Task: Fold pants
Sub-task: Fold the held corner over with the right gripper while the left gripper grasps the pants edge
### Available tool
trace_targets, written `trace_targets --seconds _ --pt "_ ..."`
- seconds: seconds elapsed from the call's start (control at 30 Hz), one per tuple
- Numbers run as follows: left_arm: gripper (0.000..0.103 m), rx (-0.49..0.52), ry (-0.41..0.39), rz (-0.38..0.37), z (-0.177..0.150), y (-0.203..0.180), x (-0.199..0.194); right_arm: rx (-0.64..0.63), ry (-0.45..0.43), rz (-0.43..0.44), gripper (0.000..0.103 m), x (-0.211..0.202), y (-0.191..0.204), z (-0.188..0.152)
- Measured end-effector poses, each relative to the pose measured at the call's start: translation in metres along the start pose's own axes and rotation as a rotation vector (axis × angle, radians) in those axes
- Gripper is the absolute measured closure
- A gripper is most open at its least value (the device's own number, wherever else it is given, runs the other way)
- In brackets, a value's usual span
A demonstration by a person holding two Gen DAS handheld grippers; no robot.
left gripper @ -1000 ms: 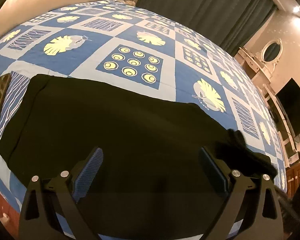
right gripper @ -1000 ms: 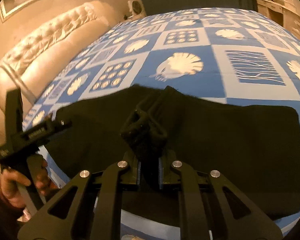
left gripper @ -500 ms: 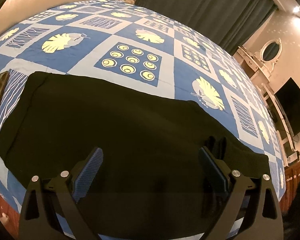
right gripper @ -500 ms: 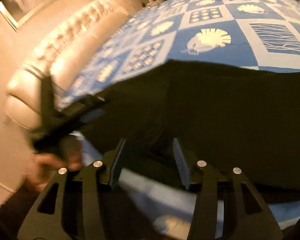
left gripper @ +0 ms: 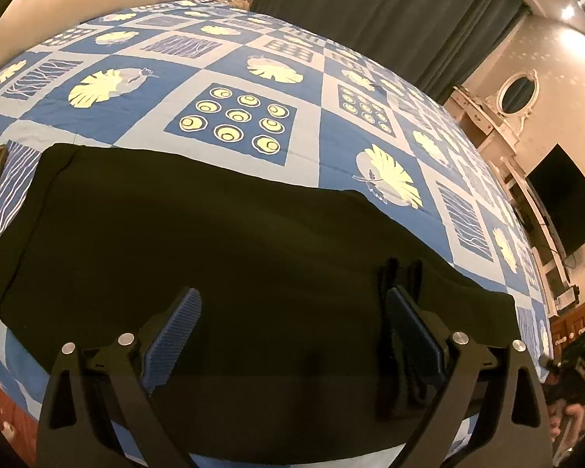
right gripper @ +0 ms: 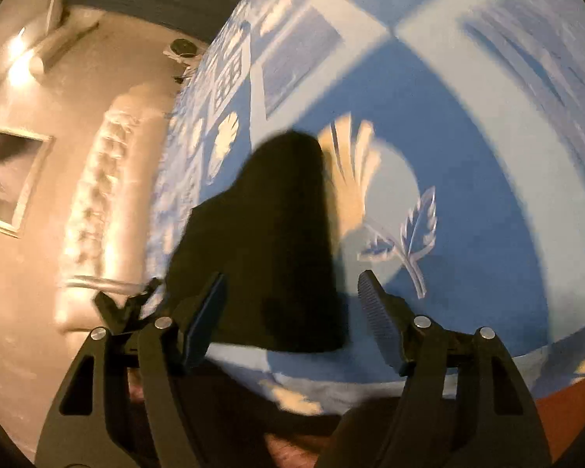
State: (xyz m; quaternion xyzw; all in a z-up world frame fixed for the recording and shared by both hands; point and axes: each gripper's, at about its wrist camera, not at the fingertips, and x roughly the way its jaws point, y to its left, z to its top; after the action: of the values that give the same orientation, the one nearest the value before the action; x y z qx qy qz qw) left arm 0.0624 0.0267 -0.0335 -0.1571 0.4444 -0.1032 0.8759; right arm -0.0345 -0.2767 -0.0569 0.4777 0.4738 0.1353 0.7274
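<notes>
The black pants (left gripper: 222, 249) lie flat in a wide, folded rectangle across the near part of the bed (left gripper: 304, 124), on a bedspread of blue and pale squares printed with yellow leaves and rings. In the left wrist view the left tool (left gripper: 292, 331) hangs low over the near edge of the cloth with its two blue-padded fingers (left gripper: 173, 335) spread wide apart and nothing between them; a small ridged bunch of fabric (left gripper: 401, 273) stands up just beyond the right-hand finger, close to the cloth's right end. The far edge of the pants runs straight below the square of nine yellow rings (left gripper: 234, 121). Dark curtains (left gripper: 390, 19) hang behind the bed, and a white dresser with an oval mirror (left gripper: 516, 95) and a dark screen (left gripper: 561, 202) stand along the wall to the right. The right wrist view is blurred: the right tool (right gripper: 292, 312) also has its fingers well apart and empty, and between them the pants (right gripper: 269, 249) show as a dark end-on shape on the bed (right gripper: 468, 148). A tufted pale headboard (right gripper: 97, 210) and a framed picture (right gripper: 7, 179) appear to the left.
</notes>
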Motion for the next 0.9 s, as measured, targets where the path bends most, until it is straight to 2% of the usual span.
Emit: trace_targets --seconds 0.1,0.13,0.2,0.27,0.3,0.43,0.5,0.6,0.67,0.9 --pt "0.008 0.003 0.000 0.002 -0.001 -0.001 0.000 -0.023 0.066 -0.008 0.034 0.021 -0.002 -0.002" --pt "0.008 0.005 0.002 0.003 -0.001 -0.001 0.001 -0.025 0.074 0.007 0.044 0.024 -0.001 -0.002" --pt "0.008 0.008 0.009 0.006 -0.001 -0.001 0.002 -0.061 0.087 -0.036 0.070 0.028 0.001 -0.002" --pt "0.008 0.006 0.013 0.004 -0.002 -0.001 0.002 -0.130 0.111 -0.093 0.080 0.028 0.002 -0.004" --pt "0.008 0.005 0.014 0.002 -0.002 -0.001 0.002 -0.135 0.112 -0.094 0.081 0.028 0.001 -0.004" --pt "0.008 0.009 0.017 -0.001 -0.001 -0.001 0.003 -0.130 0.123 -0.041 0.078 0.026 -0.005 -0.002" --pt "0.008 0.007 0.020 -0.007 -0.001 -0.001 0.003 -0.104 0.114 0.018 0.066 0.019 -0.009 0.005" --pt "0.008 -0.001 0.020 -0.021 -0.002 -0.002 0.002 -0.071 0.056 0.066 0.046 0.008 -0.013 0.022" --pt "0.008 -0.003 0.018 -0.029 -0.002 -0.002 0.002 -0.041 0.029 0.085 0.041 0.008 -0.015 0.037" --pt "0.008 -0.005 0.027 -0.035 -0.003 -0.003 0.004 0.008 -0.012 0.141 0.041 0.036 -0.020 0.091"
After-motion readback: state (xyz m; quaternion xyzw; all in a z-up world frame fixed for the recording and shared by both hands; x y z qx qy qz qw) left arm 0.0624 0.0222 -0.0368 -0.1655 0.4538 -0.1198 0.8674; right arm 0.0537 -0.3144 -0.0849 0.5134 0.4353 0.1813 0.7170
